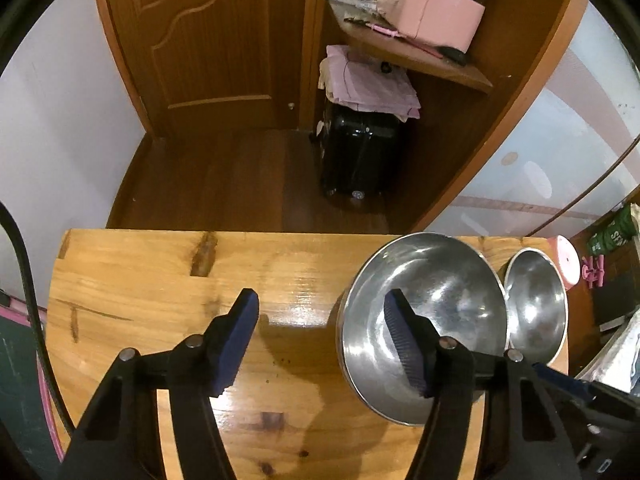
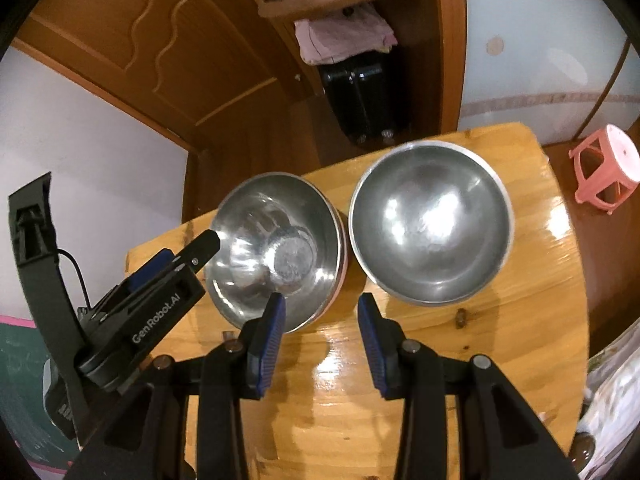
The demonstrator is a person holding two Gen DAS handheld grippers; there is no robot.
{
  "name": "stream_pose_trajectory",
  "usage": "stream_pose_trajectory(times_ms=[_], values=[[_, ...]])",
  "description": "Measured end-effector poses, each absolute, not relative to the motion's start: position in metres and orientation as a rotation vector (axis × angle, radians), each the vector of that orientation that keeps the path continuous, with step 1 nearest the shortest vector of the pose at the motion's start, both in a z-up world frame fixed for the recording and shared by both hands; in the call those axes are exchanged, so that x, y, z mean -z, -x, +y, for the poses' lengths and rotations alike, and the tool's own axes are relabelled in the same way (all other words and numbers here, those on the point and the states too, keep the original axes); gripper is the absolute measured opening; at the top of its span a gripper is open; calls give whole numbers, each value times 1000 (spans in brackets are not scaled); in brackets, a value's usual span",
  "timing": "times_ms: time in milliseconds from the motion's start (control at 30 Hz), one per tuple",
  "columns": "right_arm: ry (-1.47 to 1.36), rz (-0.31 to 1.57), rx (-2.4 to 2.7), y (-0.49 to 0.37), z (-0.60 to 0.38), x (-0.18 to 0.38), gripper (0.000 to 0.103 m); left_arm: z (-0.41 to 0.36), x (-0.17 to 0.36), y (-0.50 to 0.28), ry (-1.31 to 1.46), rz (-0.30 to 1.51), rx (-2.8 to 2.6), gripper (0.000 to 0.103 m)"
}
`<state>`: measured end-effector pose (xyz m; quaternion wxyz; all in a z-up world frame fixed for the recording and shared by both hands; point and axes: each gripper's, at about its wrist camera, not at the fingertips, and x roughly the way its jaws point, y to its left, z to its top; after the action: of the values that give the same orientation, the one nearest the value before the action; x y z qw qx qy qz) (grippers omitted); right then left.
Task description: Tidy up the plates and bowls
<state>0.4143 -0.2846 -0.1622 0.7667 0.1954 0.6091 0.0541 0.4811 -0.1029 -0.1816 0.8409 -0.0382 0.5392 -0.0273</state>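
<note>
Left gripper (image 1: 320, 344) nearest in its own view, fingers spread wide, holding nothing; its right-hand pad (image 1: 404, 348) sits over the near-left rim of the left bowl (image 1: 424, 320), whether inside the rim or merely above it I cannot tell. The other pad hangs over bare table (image 1: 160, 280). Seen from the right wrist, this gripper's tip (image 2: 208, 246) meets the left bowl (image 2: 276, 252) at its left rim, so the left hand is clearly the closer one to that bowl. Right gripper (image 2: 322, 320) also open, moderately wide, empty, low over the wood, aimed at the narrow gap between the two bowls; its left pad (image 2: 272, 332) lies just beside the near rim of the left bowl, its right pad just short of the right bowl (image 2: 430, 224). Both bowls steel, round, mouth up, no long axis to favour; they stand side by side, nearly touching. The left bowl appears to be a stack, a second rim showing beneath. Judgement: a rim pinch is the likely grasp, then nesting one bowl into the other. Open wood lies to the left and in front; the right bowl sits near the far table edge, little margin there. Beyond, floor, a black suitcase (image 1: 360, 152), a door (image 1: 208, 40), a pink stool (image 2: 604, 168).
</note>
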Motion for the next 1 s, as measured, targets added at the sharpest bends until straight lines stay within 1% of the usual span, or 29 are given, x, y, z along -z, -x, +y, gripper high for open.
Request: stream_pose_trajectory(times_ms=[200,267,333,400,500,533,567,633,733,833,867,1000], values=[[-465,1351,-104,-421,-280,185,38,-101,201,-490,114,1176,77,48],[-478,1358,-100,-423,-279,191,35,-101,207,-492,130,1193,88,42],[-490,1367,-104,-425,-279,197,27,-101,211,-493,131,1200,97,37],[-491,1372,-111,-426,-277,202,22,-102,211,-494,128,1198,108,35],[-499,1364,-126,-426,-276,204,21,-105,211,-496,120,1194,129,27],[-498,1362,-128,-426,-276,204,21,-107,211,-495,122,1196,143,22],[-496,1363,-133,-426,-276,203,21,-107,211,-496,123,1200,150,19],[-488,1370,-138,-425,-277,204,20,-107,210,-494,124,1207,167,16],[-486,1374,-145,-423,-280,204,15,-111,208,-490,88,1211,192,15],[-474,1380,-154,-420,-282,203,15,-115,208,-484,57,1229,220,15],[-463,1383,-151,-418,-283,202,15,-116,207,-481,40,1236,234,13],[-435,1394,-147,-407,-284,198,14,-120,204,-460,-26,1248,269,10]])
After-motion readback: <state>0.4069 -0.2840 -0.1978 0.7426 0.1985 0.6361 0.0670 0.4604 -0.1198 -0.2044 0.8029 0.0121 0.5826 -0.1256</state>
